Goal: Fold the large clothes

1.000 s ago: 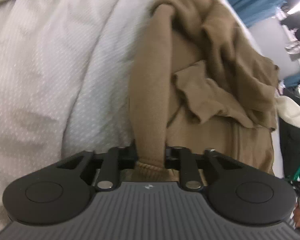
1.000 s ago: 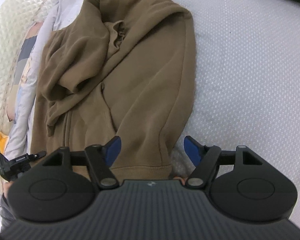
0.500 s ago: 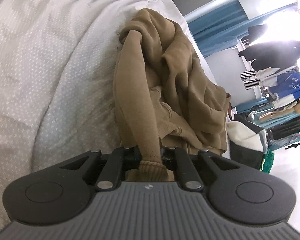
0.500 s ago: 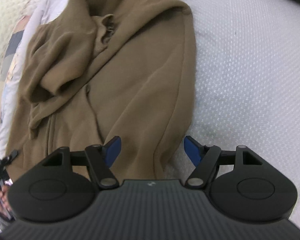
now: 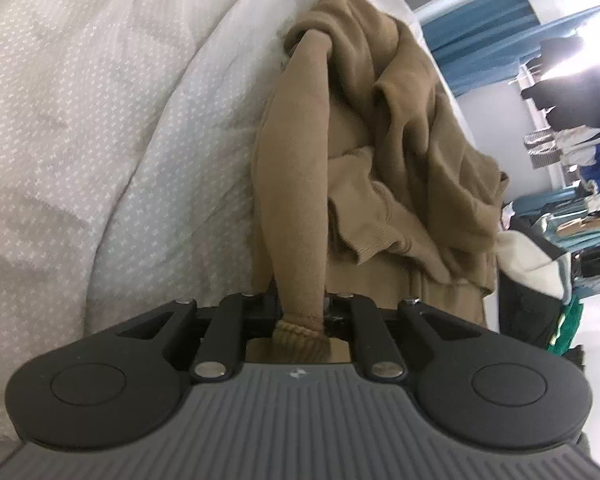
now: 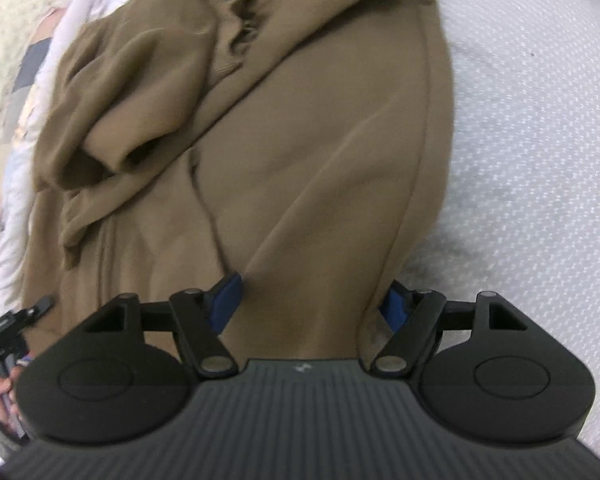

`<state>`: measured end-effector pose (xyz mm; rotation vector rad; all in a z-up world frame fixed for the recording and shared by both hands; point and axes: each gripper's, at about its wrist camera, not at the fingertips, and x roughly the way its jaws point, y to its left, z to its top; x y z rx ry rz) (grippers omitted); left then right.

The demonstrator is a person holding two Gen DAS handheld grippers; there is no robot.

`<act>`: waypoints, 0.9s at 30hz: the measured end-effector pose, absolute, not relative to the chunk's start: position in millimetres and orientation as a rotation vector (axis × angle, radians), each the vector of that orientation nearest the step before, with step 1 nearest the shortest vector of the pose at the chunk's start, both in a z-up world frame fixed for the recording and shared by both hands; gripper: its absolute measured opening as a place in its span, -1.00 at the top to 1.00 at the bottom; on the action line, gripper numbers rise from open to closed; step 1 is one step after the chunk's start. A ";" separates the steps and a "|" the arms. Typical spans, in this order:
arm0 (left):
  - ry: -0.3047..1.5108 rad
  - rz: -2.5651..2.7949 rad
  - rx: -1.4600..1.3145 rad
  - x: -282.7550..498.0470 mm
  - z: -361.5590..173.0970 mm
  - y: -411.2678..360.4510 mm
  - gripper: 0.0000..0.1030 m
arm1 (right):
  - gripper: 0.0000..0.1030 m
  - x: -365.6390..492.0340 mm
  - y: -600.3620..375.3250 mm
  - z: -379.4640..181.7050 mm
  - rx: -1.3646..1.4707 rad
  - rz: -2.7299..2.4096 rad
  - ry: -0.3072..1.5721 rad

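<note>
Brown sweatshirt (image 6: 284,152) is spread on the white bedcover (image 6: 540,128), bunched toward the upper left of the right wrist frame, flatter along its right edge.

Left tool (image 5: 302,314): jaws nearly closed, clamped on the ribbed cuff (image 5: 300,330) of one sleeve (image 5: 296,176). Jaws have just opened a hair, but the cuff is seen pinched between them. The sleeve is drawn taut, running from the tool at lower centre straight up the left wrist frame to the crumpled body at upper centre.

Right tool (image 6: 312,300): jaws wide, blue pads (image 6: 226,298) straddling a ridge of body fabric near the hem side; they have just been opening slightly. Fabric lies between them, but no squeeze on it can be made out, so it is judged not gripped.

Key relation: the garment's long axis runs away from both tools, bottom to top in each frame. The sleeve axis is aligned with the left tool's pointing line, so a pull along it is judged to straighten the sleeve. The right tool is nearer the body's right side seam (image 6: 424,160), just above its right finger; closing there is likely what the next move calls for. Slip of thick fabric from wide jaws is the likely risk.
</note>
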<state>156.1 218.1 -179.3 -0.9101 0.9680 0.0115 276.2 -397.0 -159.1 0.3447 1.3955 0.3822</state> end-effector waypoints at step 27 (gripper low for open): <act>1.032 -0.040 -0.806 163.1 -179.3 188.7 0.76 | -0.05 242.9 -348.7 -156.7 0.124 0.413 1.421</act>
